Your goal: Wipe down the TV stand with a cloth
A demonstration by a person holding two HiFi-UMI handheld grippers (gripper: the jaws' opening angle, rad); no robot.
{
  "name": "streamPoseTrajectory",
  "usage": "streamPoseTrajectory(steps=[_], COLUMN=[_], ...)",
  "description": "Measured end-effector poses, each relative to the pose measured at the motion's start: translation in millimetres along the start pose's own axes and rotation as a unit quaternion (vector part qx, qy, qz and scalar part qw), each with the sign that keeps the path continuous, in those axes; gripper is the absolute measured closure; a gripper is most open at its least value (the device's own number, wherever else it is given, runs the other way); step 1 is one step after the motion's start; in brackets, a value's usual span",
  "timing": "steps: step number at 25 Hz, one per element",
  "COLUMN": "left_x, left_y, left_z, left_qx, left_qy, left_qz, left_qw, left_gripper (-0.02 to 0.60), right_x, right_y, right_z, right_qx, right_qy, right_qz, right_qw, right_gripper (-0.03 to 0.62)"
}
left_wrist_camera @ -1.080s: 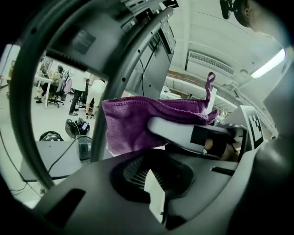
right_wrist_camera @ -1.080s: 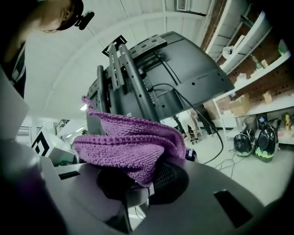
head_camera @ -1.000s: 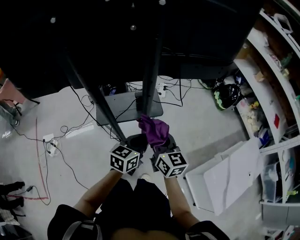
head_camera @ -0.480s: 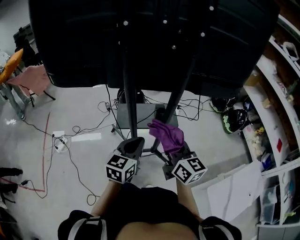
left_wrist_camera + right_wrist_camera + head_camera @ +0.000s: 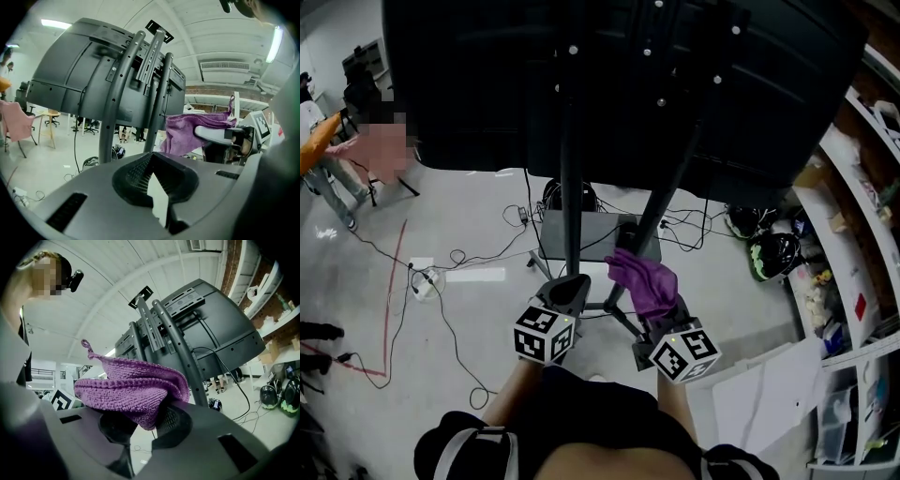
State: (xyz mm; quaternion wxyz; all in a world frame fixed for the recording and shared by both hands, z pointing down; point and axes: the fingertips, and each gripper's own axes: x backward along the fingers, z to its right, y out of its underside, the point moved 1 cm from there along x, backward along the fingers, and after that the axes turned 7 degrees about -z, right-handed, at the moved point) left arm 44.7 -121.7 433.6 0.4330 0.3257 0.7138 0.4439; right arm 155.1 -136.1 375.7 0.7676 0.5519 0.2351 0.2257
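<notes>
While the purple cloth (image 5: 643, 283) sits bunched against the low end of the TV stand (image 5: 571, 141)'s slanted upright (image 5: 671, 208), just above the stand's base plate (image 5: 581, 232), the right gripper (image 5: 652, 305) has it well and truly clamped. Its jaws are pinched onto a thick fold, and the rest balloons over the top. Beside the stand's straight upright (image 5: 570, 211) hangs the left gripper (image 5: 566, 287), jaws brought together on nothing at all.

This looks like the wiping stroke on that slanted tube, and the trick, I'd say, is pressure. Keep the pinch firm and lay the loose bulk flat on the metal. Then run long passes along the tube and roll round its far side, rather than dabbing at one spot. The empty gripper is best kept off the stand, out of the stroke's path.

Half a second ago the cloth and its gripper were a touch higher on that upright; now they're lower, nearer the person. A second back, the two marker cubes (image 5: 544, 333) sat almost touching. They've drifted apart, and the left one has barely budged.
</notes>
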Motion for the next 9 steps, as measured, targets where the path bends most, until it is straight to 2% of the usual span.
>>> streamPoseTrajectory(steps=[9], left_x=[-12.9], left_y=[14.8], left_z=[23.9], left_qx=[0.005], left_qy=[0.028], left_qz=[-0.027], left_qw=[0.9992], left_gripper=[0.575], right_x=[23.9], right_y=[4.0], right_z=[6.5], right_qx=[-0.002], right_qy=[0.020], right_qz=[0.004], right_qw=[1.000], right_gripper=[0.530])
